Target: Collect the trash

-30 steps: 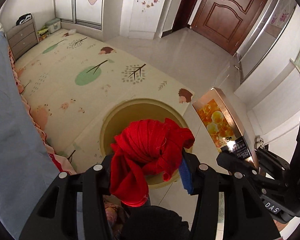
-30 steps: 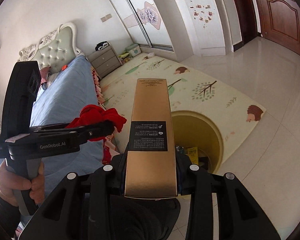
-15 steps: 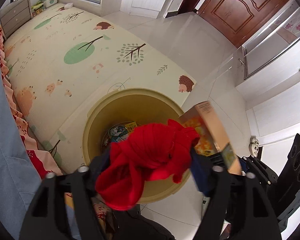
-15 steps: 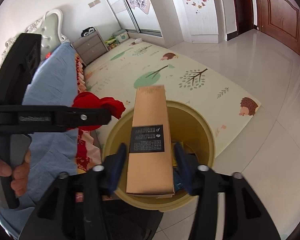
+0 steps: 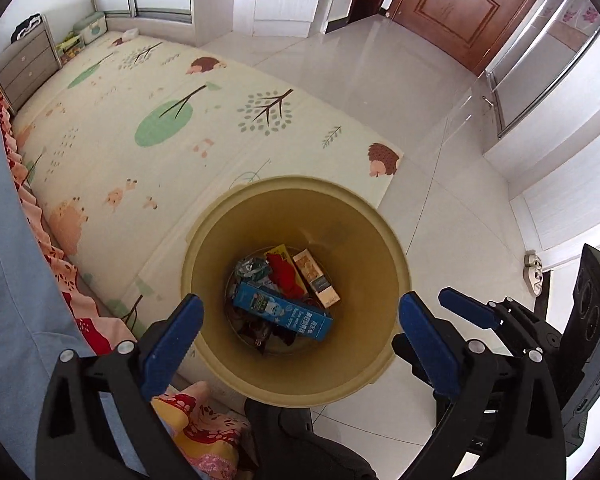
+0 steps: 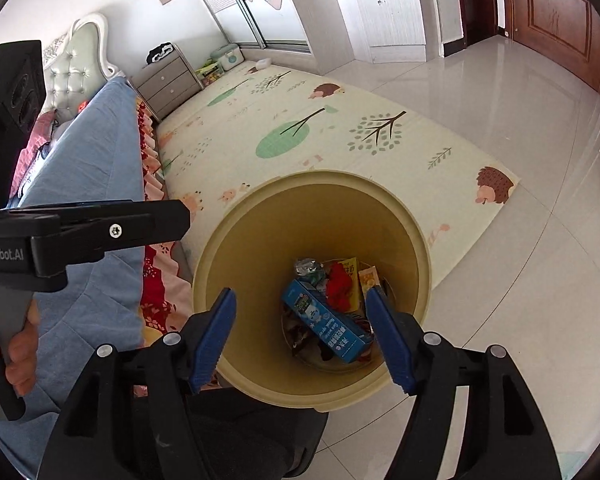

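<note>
Both tools hang over the yellow bin [image 5: 396, 264] with nothing between their pads: the left tool [image 5: 300, 332] has just spread to its widest, and the right tool [image 6: 302, 334], which had just sprung apart, has narrowed a little while staying unclenched. The trash sits at the bin's bottom — the red cloth [image 5: 286, 276], the gold box [image 5: 315, 278] and a blue carton [image 5: 282, 312] among wrappers. Risks from here: the two tools stand close together, so a careless lift may knock them against each other; a low fingertip may catch the rim and tip the bin, which straddles the edge of the play mat [image 5: 148, 120] and the tiled floor [image 5: 452, 208] — spilling what is collected.
</note>
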Motion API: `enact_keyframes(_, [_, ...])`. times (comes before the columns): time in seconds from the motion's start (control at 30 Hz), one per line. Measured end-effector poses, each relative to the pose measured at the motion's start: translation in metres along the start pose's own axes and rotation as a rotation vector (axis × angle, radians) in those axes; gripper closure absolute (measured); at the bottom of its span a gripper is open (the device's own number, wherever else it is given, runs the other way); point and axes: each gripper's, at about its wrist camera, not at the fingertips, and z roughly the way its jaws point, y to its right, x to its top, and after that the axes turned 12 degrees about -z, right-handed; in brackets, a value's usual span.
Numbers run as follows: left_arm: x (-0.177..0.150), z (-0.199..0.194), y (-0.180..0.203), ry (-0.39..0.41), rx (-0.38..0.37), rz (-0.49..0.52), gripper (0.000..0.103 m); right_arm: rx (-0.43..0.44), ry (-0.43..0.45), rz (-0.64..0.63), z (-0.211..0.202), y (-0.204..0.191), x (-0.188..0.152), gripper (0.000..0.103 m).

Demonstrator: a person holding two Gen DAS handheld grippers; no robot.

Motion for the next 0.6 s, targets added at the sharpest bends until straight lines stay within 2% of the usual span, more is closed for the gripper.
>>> enact_keyframes(0.27, [-0.004,-0.031,0.002,0.051,-0.033,-0.004,0.005,-0.026,0.031,-0.028,-0.026,-0.012,0.005,0.038])
enact_keyframes(0.47, [-0.011,-0.076,-0.004,0.138,-0.050,-0.024,0.005,-0.029,0.072,-0.067,-0.053,-0.031,0.013,0.038])
enact_keyframes(0.6, [-0.023,-0.111,-0.018,0.209,-0.046,-0.038,0.005,-0.013,0.103,-0.130,-0.070,-0.061,0.022,0.038])
